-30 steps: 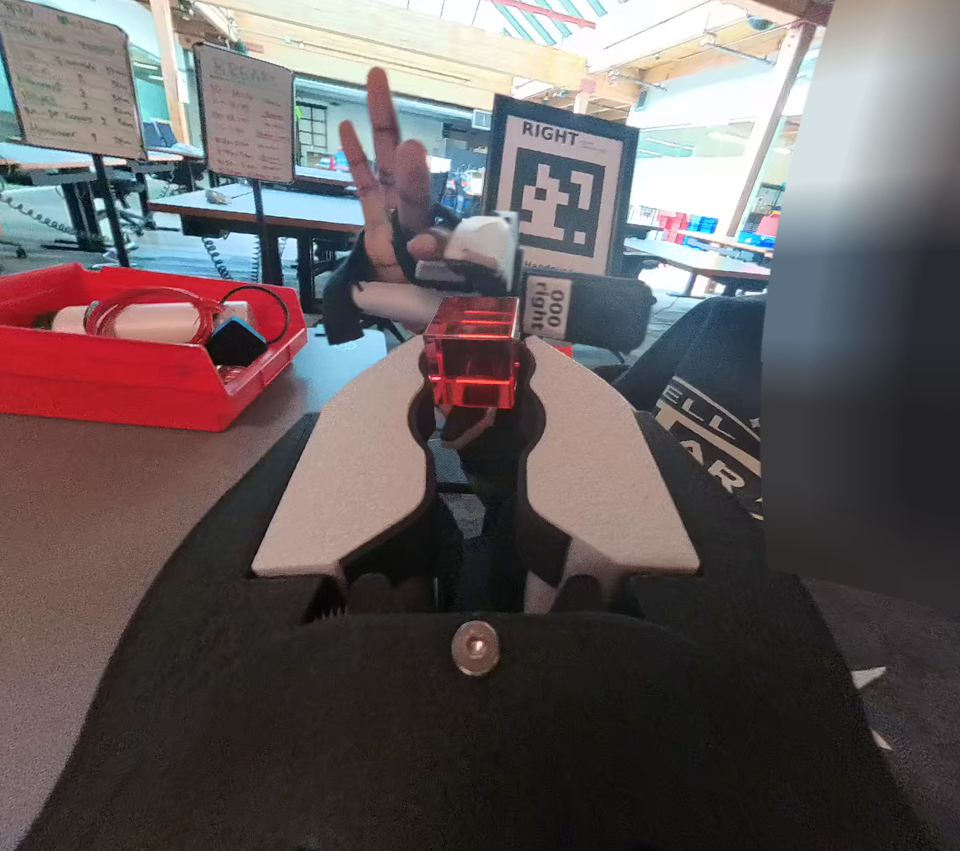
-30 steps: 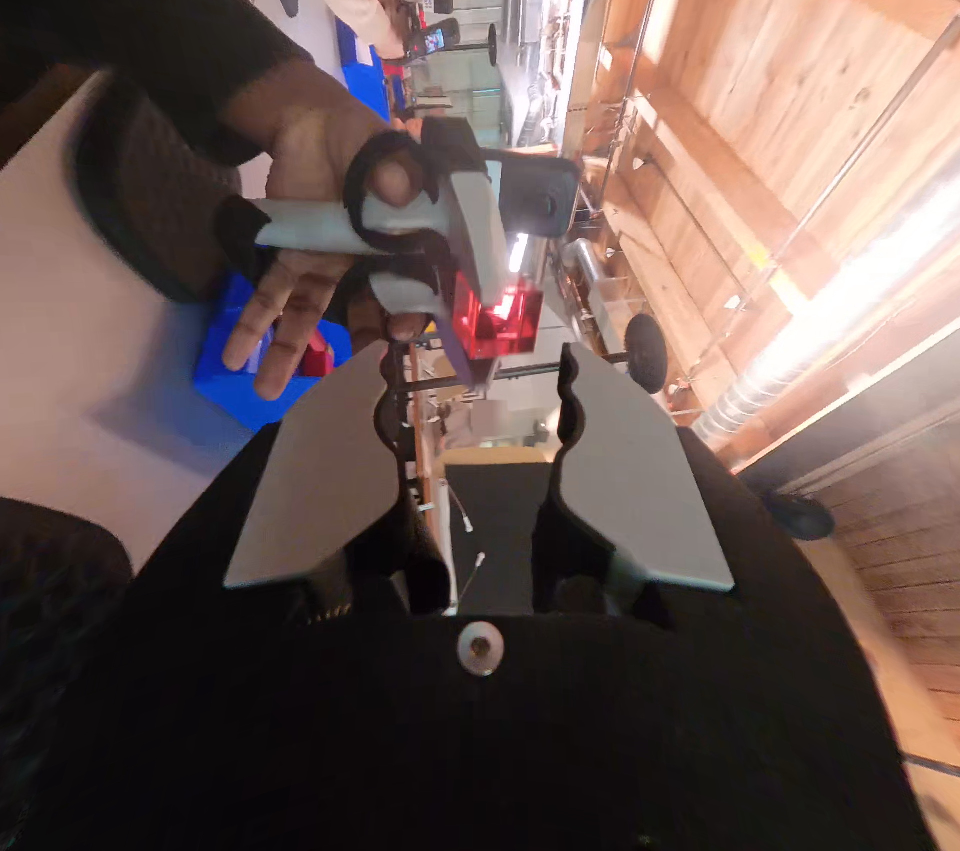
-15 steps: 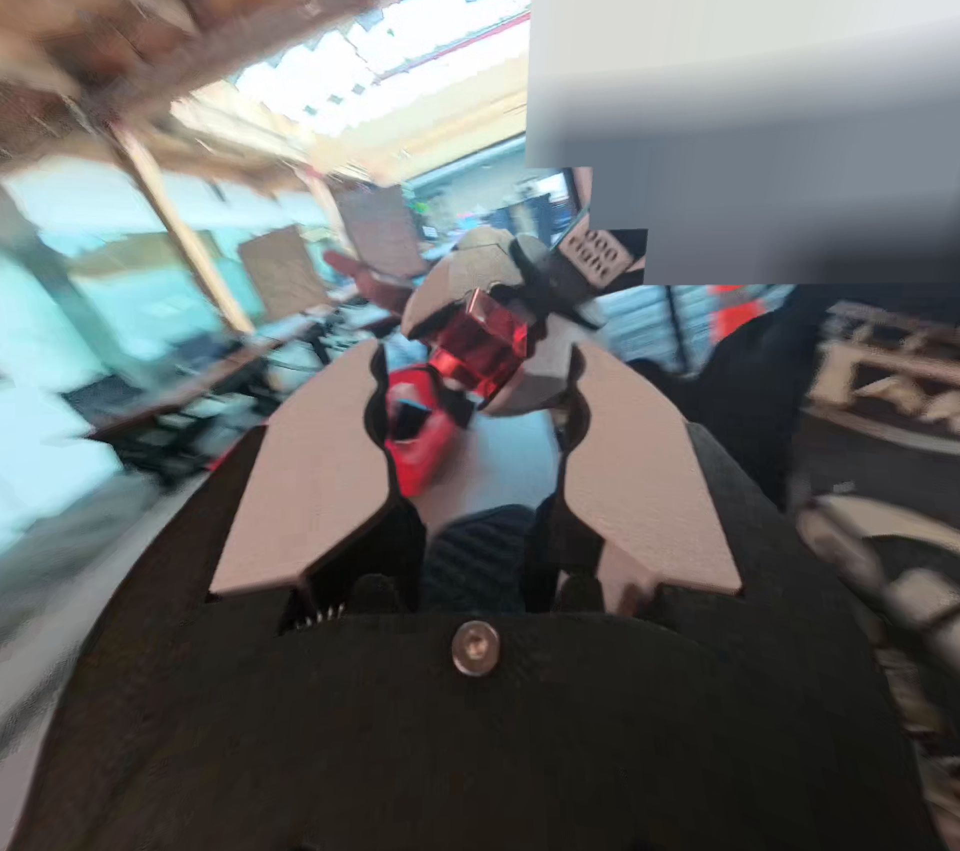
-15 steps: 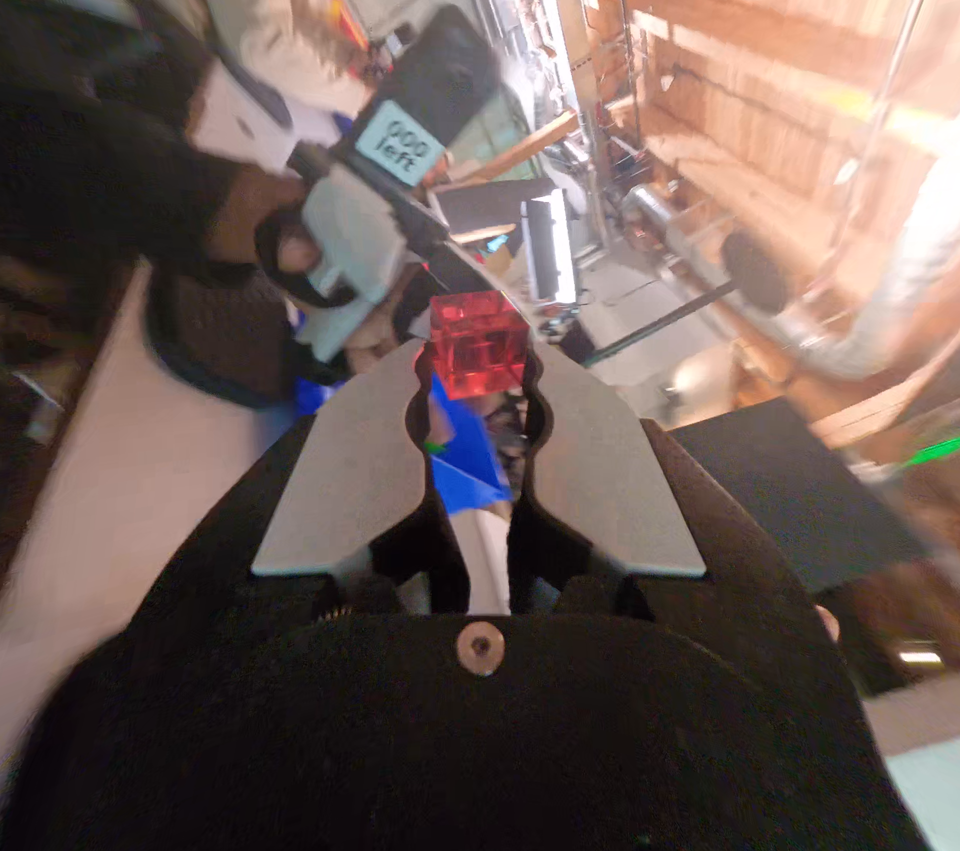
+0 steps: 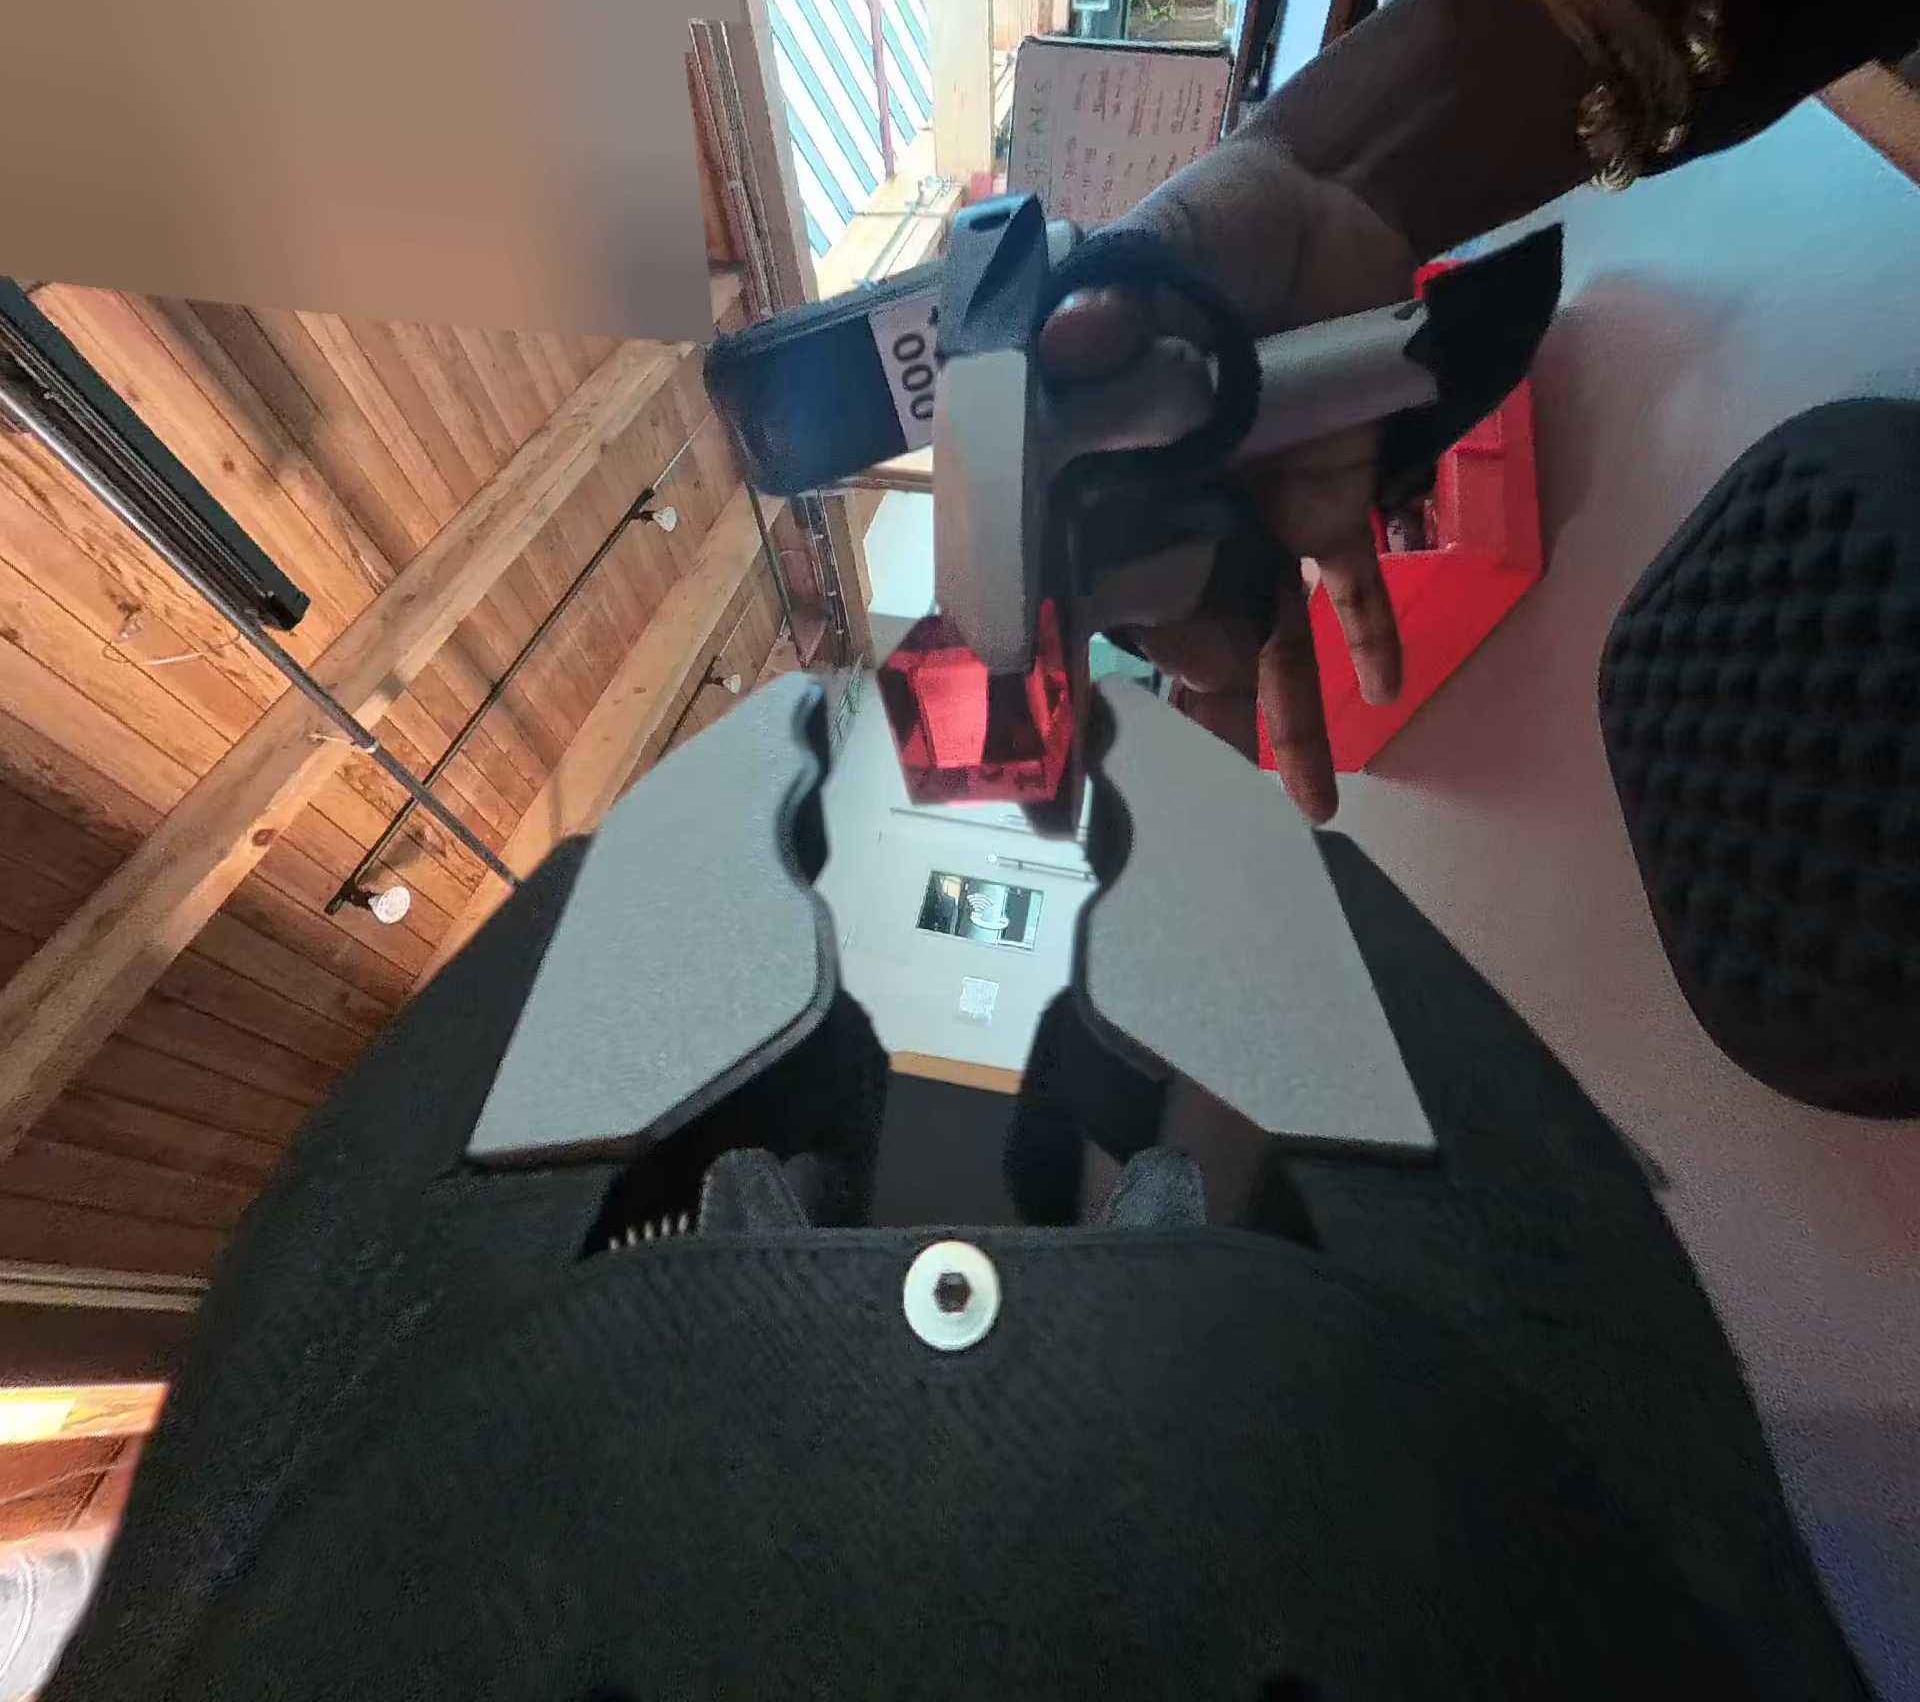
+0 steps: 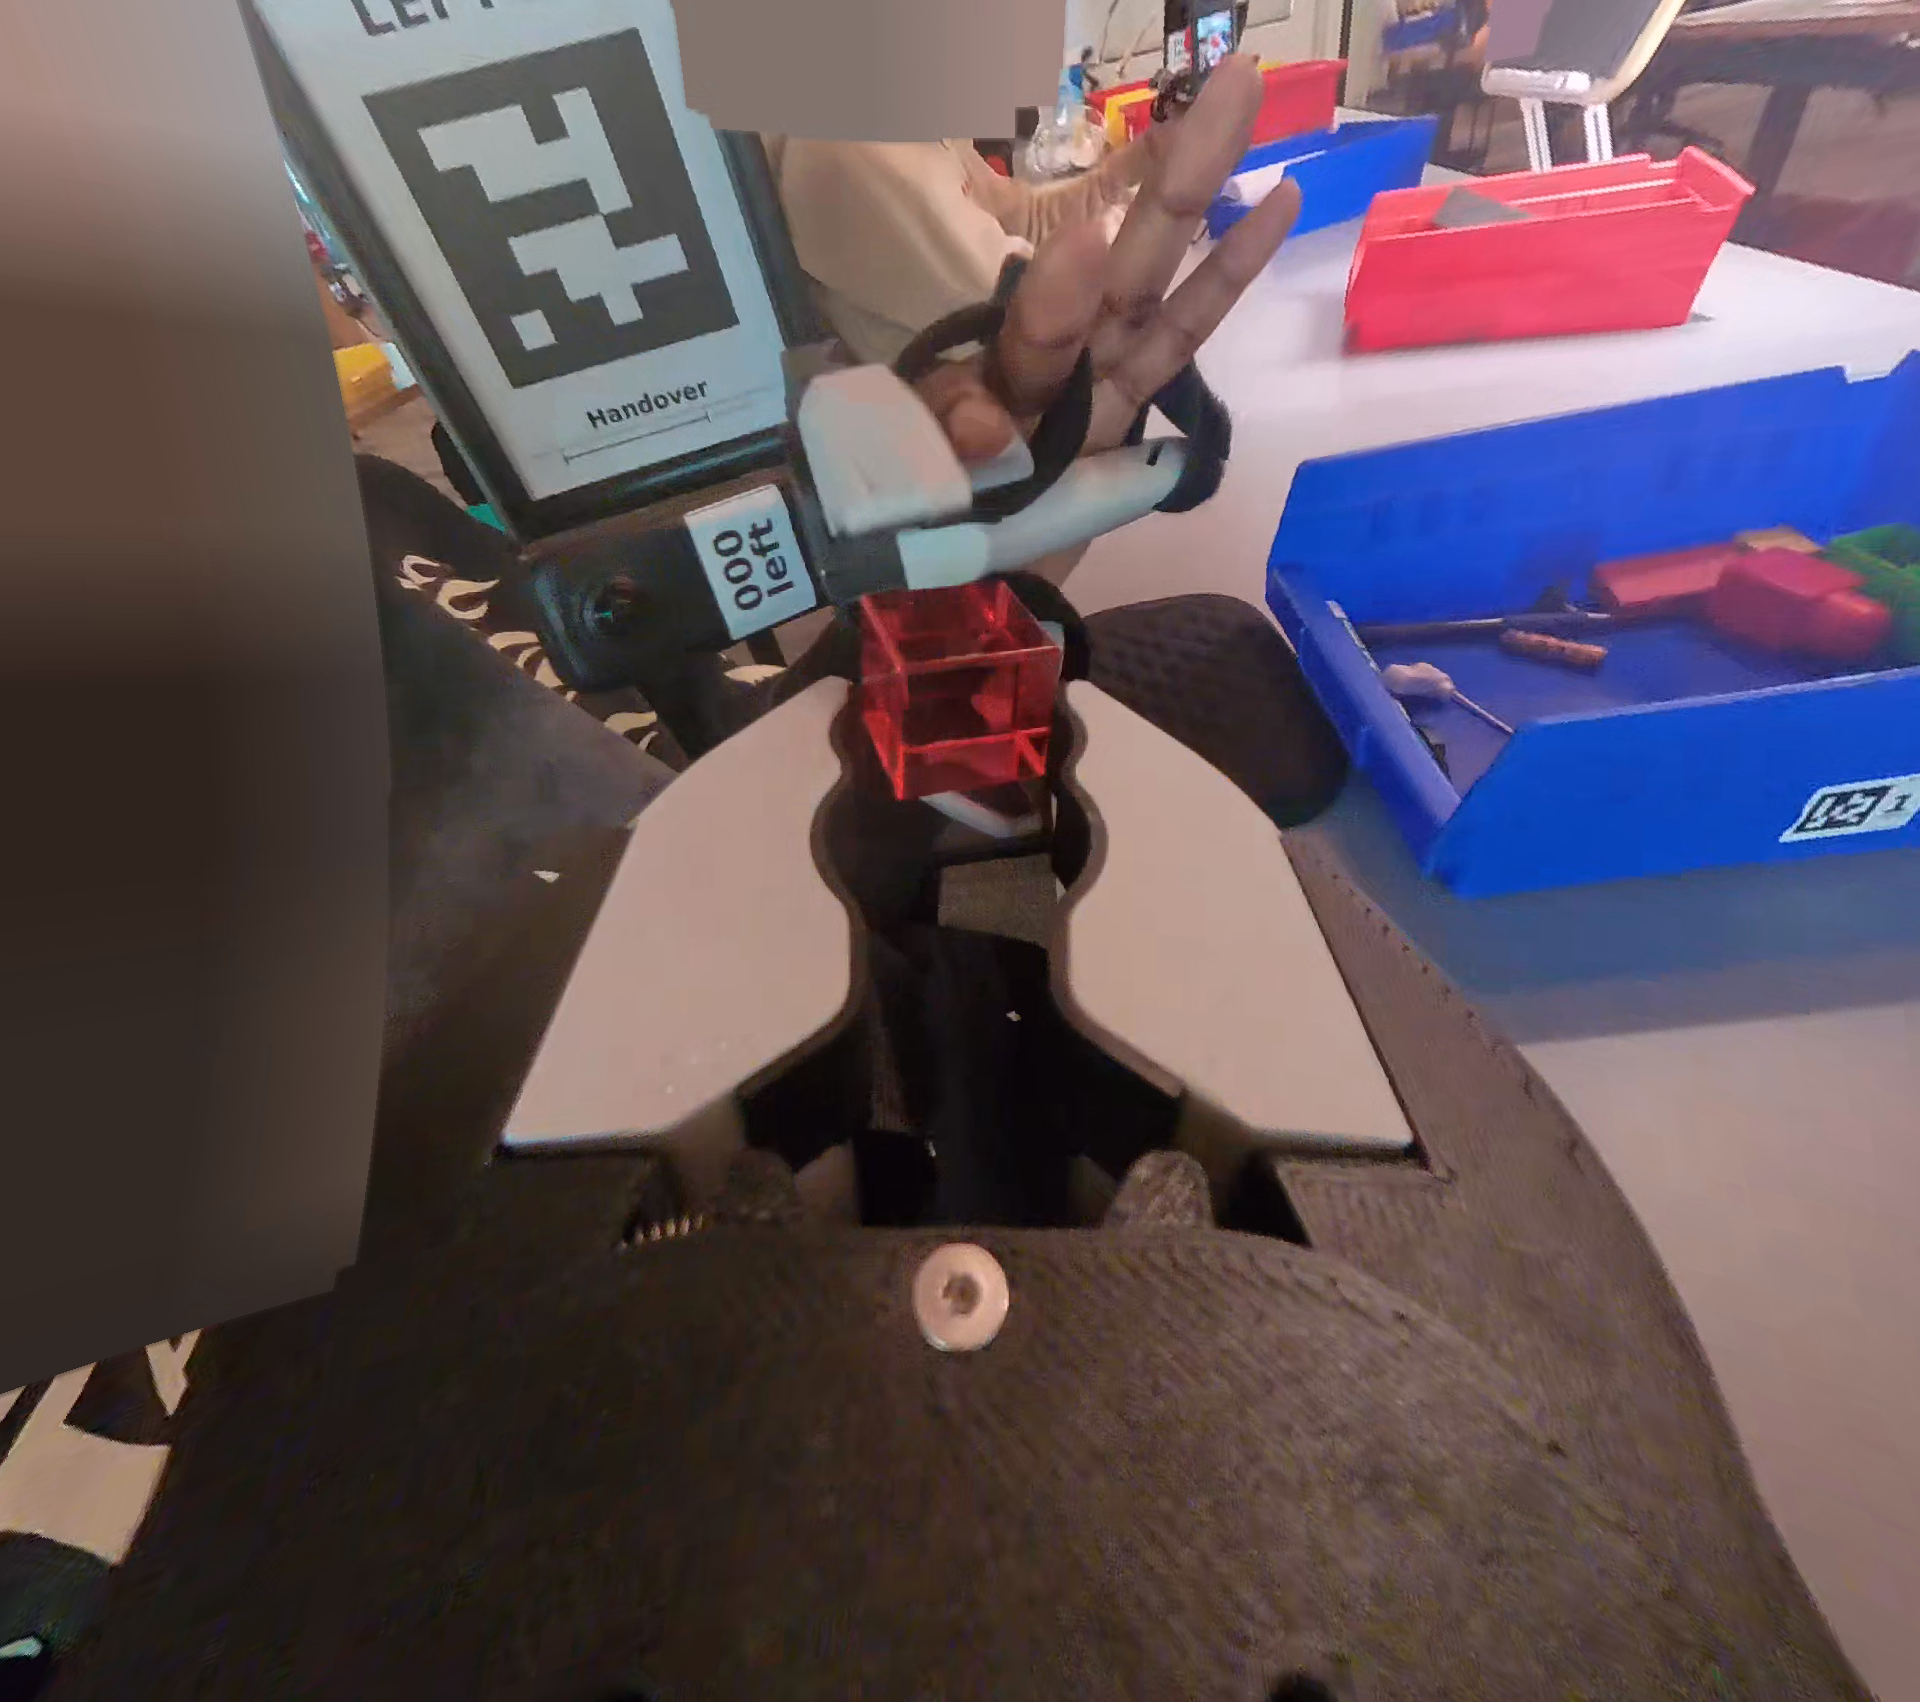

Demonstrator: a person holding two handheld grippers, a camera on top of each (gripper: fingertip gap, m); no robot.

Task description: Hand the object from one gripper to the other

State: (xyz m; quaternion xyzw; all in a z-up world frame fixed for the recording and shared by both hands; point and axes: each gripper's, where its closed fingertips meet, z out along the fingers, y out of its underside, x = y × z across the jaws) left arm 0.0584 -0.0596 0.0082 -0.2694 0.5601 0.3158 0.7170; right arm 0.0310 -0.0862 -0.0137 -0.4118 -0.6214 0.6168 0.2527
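A clear red cube (image 6: 956, 696) sits between the fingertips of my right gripper (image 6: 956, 712), which is shut on it. In the left wrist view the cube (image 5: 951, 722) hangs in the right gripper's fingers (image 5: 982, 509), which come down from above with a hand on the handle. My left gripper (image 5: 961, 707) is open, its jaws wide on either side of the cube and apart from it. The left gripper's tag board (image 6: 540, 218) and handle stand just behind the cube in the right wrist view.
A blue bin (image 6: 1558, 779) with red blocks and small tools lies on the grey table (image 6: 1662, 1081) to the right. A red bin (image 6: 1538, 270) stands farther back. Another red bin (image 5: 1455, 613) and a black padded cushion (image 5: 1766, 769) show in the left wrist view. The tips of both grippers are at nearly the same place.
One second ago my left gripper held the cube and the right was open. The right gripper has shut on the cube and the left has let go. Both grippers have turned.
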